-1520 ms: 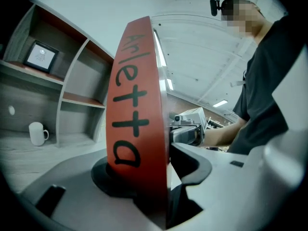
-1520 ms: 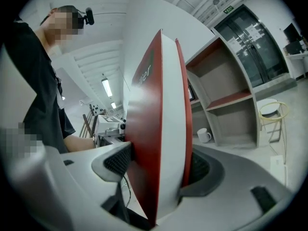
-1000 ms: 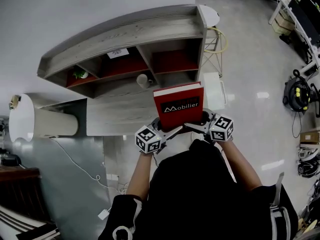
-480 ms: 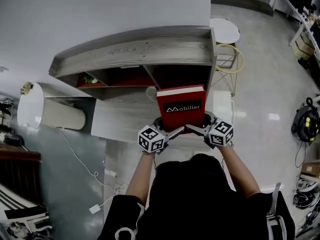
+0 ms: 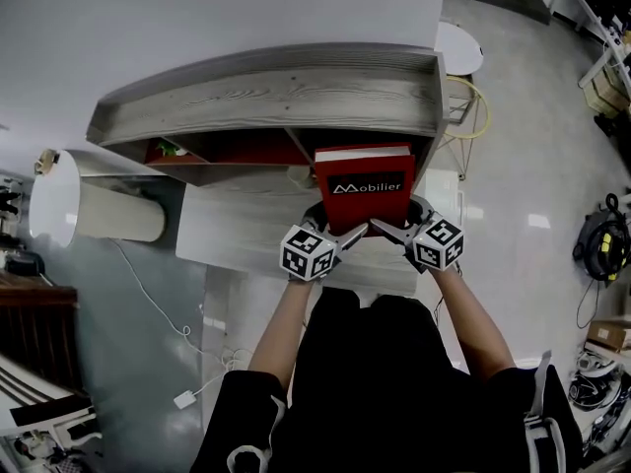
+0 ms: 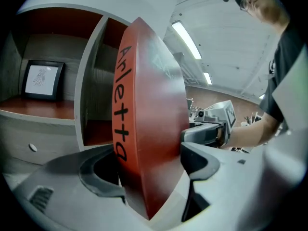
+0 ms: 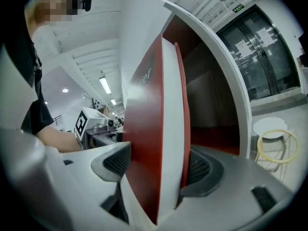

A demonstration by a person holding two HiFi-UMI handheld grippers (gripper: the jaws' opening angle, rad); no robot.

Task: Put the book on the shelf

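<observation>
An upright red book with "Mobilier" on its cover is held up in front of the grey wooden shelf. Its top edge reaches the mouth of the right-hand compartment. My left gripper is at the book's lower left corner. Its jaws are opening, and the left pad stands a little off the spine of the book. My right gripper is at the lower right corner, with its pads shut on the covers of the book. In the left gripper view, the book sits in front of that compartment.
A framed picture stands in the compartment to the left. A small green thing lies at the shelf's far left. A low grey surface runs below the shelf. A white round lamp stands on the left and a white stool on the right.
Both grippers have carried the book forward toward the shelf; its top edge now meets the right compartment's opening. The shelf sits closer and lower in the head view.
</observation>
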